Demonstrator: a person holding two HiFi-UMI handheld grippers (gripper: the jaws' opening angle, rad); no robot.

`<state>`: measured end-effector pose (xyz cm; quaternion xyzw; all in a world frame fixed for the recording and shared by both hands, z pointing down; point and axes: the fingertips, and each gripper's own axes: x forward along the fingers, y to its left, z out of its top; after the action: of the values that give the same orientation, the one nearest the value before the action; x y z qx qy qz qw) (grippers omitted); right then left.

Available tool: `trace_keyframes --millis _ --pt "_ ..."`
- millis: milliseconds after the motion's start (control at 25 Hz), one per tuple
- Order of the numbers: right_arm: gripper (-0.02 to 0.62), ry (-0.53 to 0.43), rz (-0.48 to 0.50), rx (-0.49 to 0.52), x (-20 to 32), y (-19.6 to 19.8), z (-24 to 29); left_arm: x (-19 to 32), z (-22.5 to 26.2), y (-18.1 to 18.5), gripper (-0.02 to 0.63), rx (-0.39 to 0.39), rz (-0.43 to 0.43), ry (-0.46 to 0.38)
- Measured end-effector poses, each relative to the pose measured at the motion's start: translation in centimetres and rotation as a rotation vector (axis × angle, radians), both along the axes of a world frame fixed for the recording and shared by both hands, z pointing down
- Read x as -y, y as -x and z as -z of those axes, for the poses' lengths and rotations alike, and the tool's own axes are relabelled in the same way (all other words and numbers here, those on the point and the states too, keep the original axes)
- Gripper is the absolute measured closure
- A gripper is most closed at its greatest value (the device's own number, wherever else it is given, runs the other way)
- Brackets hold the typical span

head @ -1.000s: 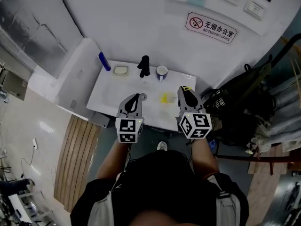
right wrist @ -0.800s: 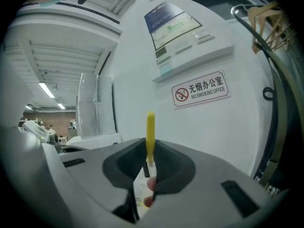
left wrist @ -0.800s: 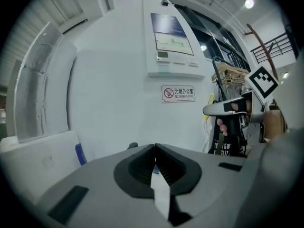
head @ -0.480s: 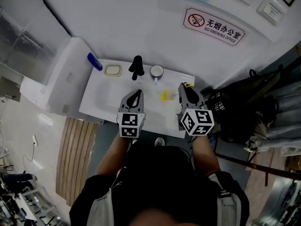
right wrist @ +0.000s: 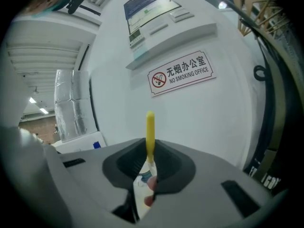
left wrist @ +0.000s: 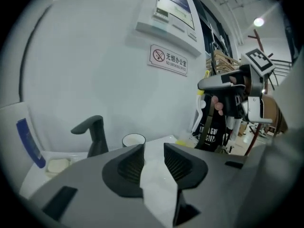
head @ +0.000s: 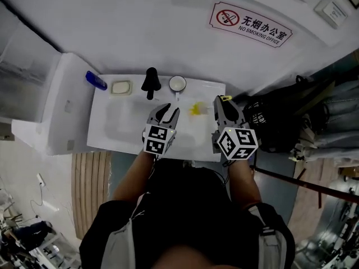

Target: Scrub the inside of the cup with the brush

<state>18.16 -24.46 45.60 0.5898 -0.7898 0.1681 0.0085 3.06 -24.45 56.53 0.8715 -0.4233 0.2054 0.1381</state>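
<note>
A white cup (head: 178, 83) (left wrist: 133, 140) stands at the back of the white sink counter (head: 118, 125), right of the black faucet (head: 150, 82) (left wrist: 93, 134). My left gripper (head: 167, 112) (left wrist: 153, 148) hovers over the counter in front of the cup, its jaws opening with nothing between them. My right gripper (head: 224, 102) (right wrist: 149, 148) is at the counter's right end, shut on the yellow brush handle (right wrist: 150, 134), which sticks up past the jaws. A yellow patch (head: 197, 109) shows just left of it; I cannot tell whether it is the brush head.
A soap dish (head: 120, 87) and a blue object (head: 96, 80) sit at the counter's back left. A white wall with a no-smoking sign (head: 251, 24) rises behind. Dark bags (head: 269, 125) crowd the floor to the right.
The left gripper's jaws have gone from shut to open. The view has shifted so the counter sits higher, and both grippers reach slightly further over it.
</note>
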Motion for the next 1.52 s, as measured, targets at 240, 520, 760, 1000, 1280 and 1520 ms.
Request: trace_keyframes --millis 240,520,760,1000,1280,1520 --pt "0.545 0.038 -0.068 0.017 -0.2 -0.9 -0.8 1.9 -4.0 -1.0 0.469 0.010 -0.066 0.068" --pt "0.544 0.058 -0.142 -0.006 -1.7 -2.2 -0.5 4.6 -9.1 -1.3 0.471 0.008 -0.069 0.161" --pt "0.543 0.068 -0.193 0.004 -2.7 -2.7 -0.8 5.9 -10.3 -2.0 0.471 0.015 -0.116 0.166" --pt "0.543 0.077 -0.214 0.000 -3.5 -2.2 -1.1 6.5 -11.4 -2.9 0.471 0.033 -0.164 0.176" --pt "0.543 0.092 -0.211 -0.006 -3.9 -1.6 -1.6 6.9 -12.2 -4.3 0.501 0.011 -0.203 0.142" --pt "0.543 0.076 -0.178 -0.006 -4.0 -0.9 -1.3 6.0 -11.4 -4.5 0.548 0.058 -0.303 0.077"
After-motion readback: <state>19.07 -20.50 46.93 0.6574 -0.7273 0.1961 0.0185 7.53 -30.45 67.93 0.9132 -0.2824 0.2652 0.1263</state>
